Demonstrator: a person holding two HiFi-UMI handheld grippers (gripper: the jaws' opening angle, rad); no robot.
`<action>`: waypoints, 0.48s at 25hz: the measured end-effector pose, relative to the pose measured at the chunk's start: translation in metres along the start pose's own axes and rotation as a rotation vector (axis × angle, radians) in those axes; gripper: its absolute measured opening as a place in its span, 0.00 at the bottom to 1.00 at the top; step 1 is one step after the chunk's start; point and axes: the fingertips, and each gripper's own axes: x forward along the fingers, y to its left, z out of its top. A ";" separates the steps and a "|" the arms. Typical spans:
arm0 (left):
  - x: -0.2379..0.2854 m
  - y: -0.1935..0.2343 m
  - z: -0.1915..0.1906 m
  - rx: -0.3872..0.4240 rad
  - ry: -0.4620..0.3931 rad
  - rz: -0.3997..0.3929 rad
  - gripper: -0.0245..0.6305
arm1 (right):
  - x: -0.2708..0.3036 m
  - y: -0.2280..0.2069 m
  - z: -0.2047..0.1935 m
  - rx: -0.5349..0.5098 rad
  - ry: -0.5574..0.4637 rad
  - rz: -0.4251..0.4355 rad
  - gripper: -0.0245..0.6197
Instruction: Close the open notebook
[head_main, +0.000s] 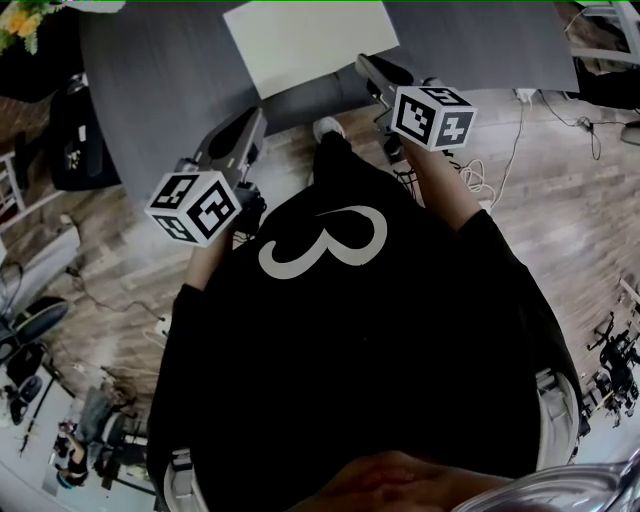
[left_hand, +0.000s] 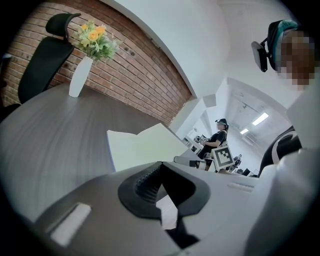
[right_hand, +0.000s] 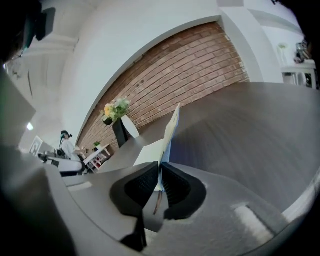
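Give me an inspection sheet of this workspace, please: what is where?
Surface: grey table.
Job's things: white notebook open; one page standing upright.
Clutter: vase of flowers at the table's far edge.
Grippers: right gripper shut on the page; left gripper jaws together, empty, short of the notebook.
Cables: white cables on the floor.
Surroundings: brick wall, office chair, another person beyond.

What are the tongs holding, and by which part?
The right tongs pinch the notebook by the near edge of its raised right side; the left tongs hold nothing.
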 end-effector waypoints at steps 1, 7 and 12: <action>-0.003 0.001 -0.001 -0.003 -0.002 0.007 0.06 | 0.001 0.006 0.000 -0.044 0.008 0.004 0.08; -0.019 0.004 -0.010 -0.015 -0.025 0.038 0.06 | 0.009 0.033 -0.007 -0.323 0.047 0.013 0.08; -0.033 0.010 -0.014 -0.027 -0.039 0.064 0.06 | 0.021 0.052 -0.016 -0.445 0.083 0.034 0.08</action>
